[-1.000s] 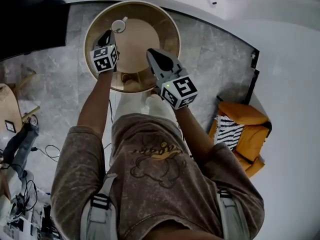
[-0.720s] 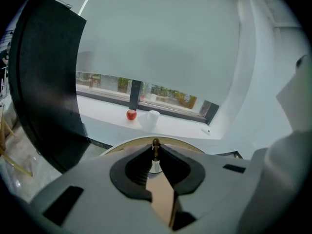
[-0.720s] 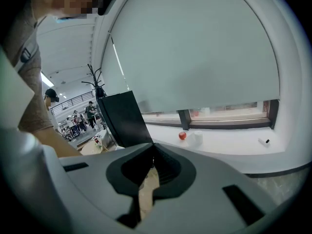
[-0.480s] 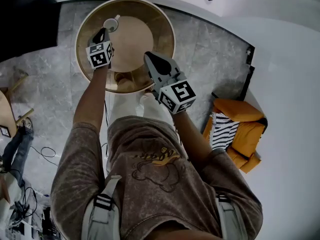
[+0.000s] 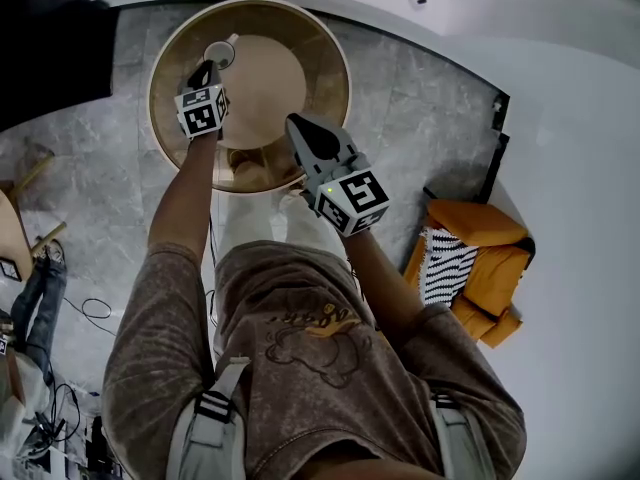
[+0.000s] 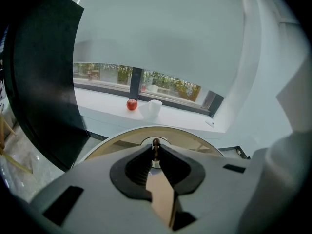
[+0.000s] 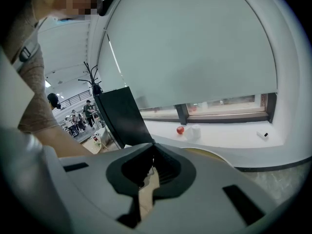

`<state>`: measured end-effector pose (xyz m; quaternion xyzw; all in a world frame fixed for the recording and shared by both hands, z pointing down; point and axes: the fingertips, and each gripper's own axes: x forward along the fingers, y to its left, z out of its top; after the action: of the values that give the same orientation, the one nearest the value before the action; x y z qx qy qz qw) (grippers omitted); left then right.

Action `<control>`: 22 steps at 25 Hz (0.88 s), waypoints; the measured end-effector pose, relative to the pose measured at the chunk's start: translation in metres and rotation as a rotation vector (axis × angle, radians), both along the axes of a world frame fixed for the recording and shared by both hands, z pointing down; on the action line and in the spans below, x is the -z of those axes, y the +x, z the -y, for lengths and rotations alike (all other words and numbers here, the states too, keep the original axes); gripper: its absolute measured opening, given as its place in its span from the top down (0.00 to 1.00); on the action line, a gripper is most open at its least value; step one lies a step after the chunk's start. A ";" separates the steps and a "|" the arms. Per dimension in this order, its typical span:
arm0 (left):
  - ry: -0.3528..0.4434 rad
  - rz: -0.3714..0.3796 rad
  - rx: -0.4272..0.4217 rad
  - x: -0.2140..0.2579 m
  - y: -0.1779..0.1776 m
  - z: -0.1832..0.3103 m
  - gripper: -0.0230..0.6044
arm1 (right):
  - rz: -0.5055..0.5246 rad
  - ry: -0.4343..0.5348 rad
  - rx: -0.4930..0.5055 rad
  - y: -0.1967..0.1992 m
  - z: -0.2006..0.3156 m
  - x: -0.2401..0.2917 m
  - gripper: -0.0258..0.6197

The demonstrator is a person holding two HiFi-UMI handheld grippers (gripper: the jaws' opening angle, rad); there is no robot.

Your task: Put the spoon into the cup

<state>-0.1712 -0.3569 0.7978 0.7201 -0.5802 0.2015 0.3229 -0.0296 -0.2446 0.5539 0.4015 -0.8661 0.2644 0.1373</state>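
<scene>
So far: spoon [image 6: 155, 147] is in a gripper, not yet in cup [image 5: 218, 55]; I'd call it mid-task.
Left to do: lower spoon into cup, release.
Table [image 5: 336, 60]: round, wood, upper left of head view; cup stands on it.
Right gripper [image 5: 298, 123]: centre of head view, over table's near edge; jaws together, nothing between them; well apart from cup.
Left gripper [image 5: 206, 71]: upper left of head view, tips just beside cup on its lower-left side; jaws narrow, pinching spoon's thin stem.
Cup: white, upright, upper left part of table; in left gripper view its rim shows right behind the jaw tips.
Spoon: upright between left jaws, centre of left gripper view, brown knob end above the tips. Bowl end is hidden, so can't tell if it's over the rim. Too small to pick out in head view.
</scene>
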 end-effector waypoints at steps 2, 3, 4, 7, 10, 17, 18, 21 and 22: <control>-0.004 0.002 0.002 -0.004 0.000 0.001 0.87 | -0.003 -0.001 0.003 0.000 0.000 -0.001 0.93; -0.006 0.003 0.005 -0.005 0.000 0.002 0.87 | -0.004 -0.003 0.004 0.000 0.000 -0.002 0.93; -0.007 0.005 0.008 -0.007 0.000 0.003 0.87 | -0.005 -0.005 0.003 0.000 0.000 -0.003 0.93; -0.015 0.012 0.014 -0.012 0.001 0.003 0.87 | -0.005 -0.010 -0.003 0.003 -0.003 -0.004 0.93; -0.020 0.015 0.024 -0.014 0.000 0.003 0.87 | -0.007 -0.015 -0.006 0.007 -0.006 -0.005 0.93; -0.023 0.022 0.046 -0.019 -0.010 0.004 0.87 | -0.003 -0.030 -0.007 0.005 -0.009 -0.010 0.93; -0.024 0.026 0.047 -0.019 -0.011 0.005 0.87 | -0.003 -0.030 -0.006 0.005 -0.008 -0.011 0.93; -0.022 0.034 0.044 -0.019 -0.012 0.006 0.87 | -0.003 -0.031 -0.002 0.003 -0.008 -0.012 0.93; -0.020 0.037 0.042 -0.019 -0.013 0.006 0.87 | -0.004 -0.031 0.000 0.002 -0.008 -0.012 0.93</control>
<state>-0.1839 -0.3626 0.8168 0.7006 -0.5989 0.2138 0.3236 -0.0275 -0.2365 0.5664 0.3998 -0.8616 0.2769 0.1453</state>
